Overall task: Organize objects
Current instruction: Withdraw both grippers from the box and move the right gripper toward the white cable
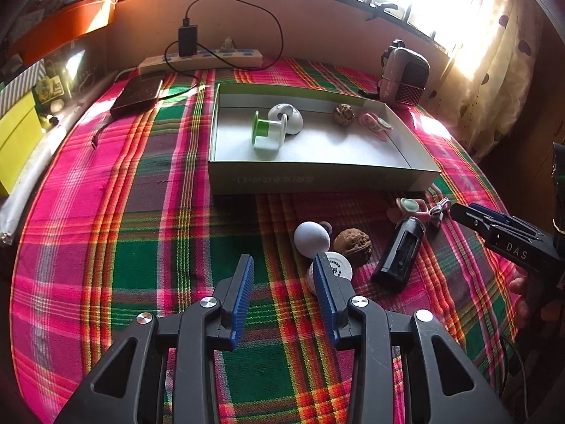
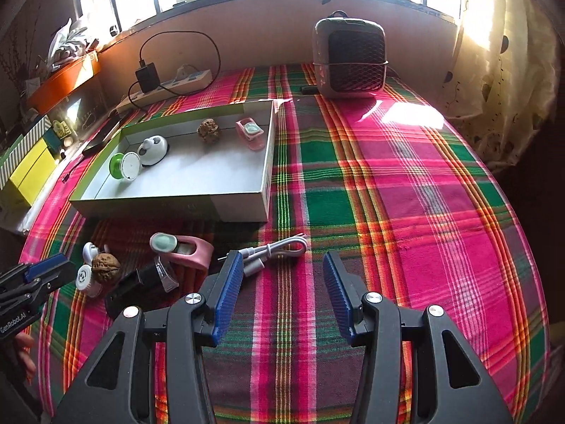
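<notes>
Sorting partly done: the box (image 1: 317, 173) on the worktop holds four items. Left gripper (image 1: 284, 272), open and empty, nears the white spool (image 1: 335, 268); right gripper (image 2: 282, 272), open, hovers beside the white cable (image 2: 279, 249). Next: straddle and close.

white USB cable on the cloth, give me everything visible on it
The white cable is short, glossy plastic by the look, folded into a loose loop with both connector ends side by side at the left. It lies flat on the plaid cloth, in front of the box, right of the pink holder. The open right gripper hovers just before it; contact can't be judged.
</notes>
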A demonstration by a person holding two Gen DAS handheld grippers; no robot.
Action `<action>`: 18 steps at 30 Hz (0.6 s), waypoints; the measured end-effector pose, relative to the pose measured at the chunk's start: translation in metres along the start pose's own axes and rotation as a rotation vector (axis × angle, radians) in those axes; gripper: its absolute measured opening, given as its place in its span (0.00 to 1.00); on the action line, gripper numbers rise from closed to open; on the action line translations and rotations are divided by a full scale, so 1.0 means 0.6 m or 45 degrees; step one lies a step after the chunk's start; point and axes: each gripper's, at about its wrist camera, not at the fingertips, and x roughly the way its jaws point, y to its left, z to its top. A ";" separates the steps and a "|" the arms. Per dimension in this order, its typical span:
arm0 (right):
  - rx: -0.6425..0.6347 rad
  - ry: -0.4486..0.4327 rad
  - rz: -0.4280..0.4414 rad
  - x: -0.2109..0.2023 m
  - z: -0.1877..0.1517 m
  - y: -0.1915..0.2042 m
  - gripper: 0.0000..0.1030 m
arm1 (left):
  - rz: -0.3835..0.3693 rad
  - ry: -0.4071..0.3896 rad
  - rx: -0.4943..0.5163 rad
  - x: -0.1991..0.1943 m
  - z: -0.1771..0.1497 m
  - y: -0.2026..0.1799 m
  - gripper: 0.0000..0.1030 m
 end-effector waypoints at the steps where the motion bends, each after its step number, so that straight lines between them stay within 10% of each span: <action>1: 0.007 0.006 0.007 0.004 0.001 0.001 0.47 | -0.001 -0.001 -0.002 -0.001 -0.001 0.000 0.32; 18: 0.038 0.051 -0.099 0.046 0.024 0.019 0.54 | -0.011 0.003 -0.001 0.000 -0.001 -0.002 0.33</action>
